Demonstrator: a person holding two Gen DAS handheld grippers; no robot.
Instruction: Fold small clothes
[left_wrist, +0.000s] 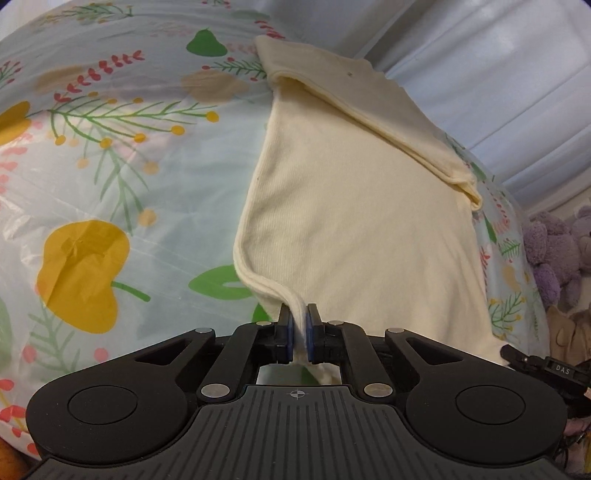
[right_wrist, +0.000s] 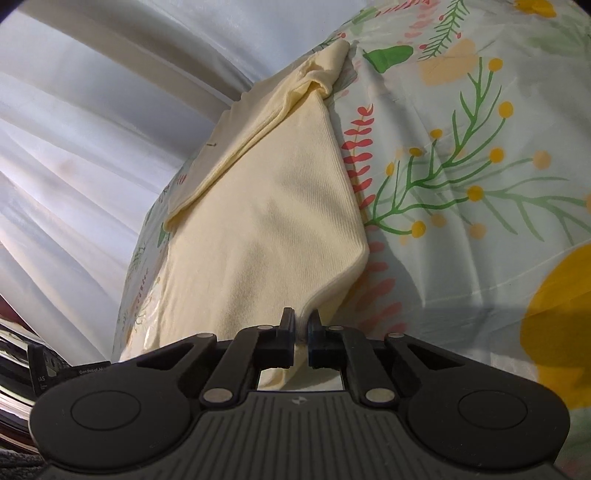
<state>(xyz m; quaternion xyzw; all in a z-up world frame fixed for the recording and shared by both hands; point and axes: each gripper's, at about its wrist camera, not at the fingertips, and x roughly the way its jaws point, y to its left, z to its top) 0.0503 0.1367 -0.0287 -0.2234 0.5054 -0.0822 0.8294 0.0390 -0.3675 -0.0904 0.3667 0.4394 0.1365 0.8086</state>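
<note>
A cream ribbed garment (left_wrist: 351, 229) lies stretched over the floral tablecloth (left_wrist: 110, 177), its far end folded over on itself. My left gripper (left_wrist: 299, 317) is shut on the garment's near edge, pinching a fold of cloth between the blue pads. In the right wrist view the same garment (right_wrist: 266, 221) runs away from me, and my right gripper (right_wrist: 302, 323) is shut on its near corner. Both hold the near edge lifted slightly off the cloth. The other gripper's tip (left_wrist: 524, 360) shows at the right of the left wrist view.
The floral tablecloth (right_wrist: 461, 166) covers the surface on both sides. Pale curtains (right_wrist: 92, 129) hang behind the table's far edge. Purple plush toys (left_wrist: 554, 254) sit at the right beyond the table edge.
</note>
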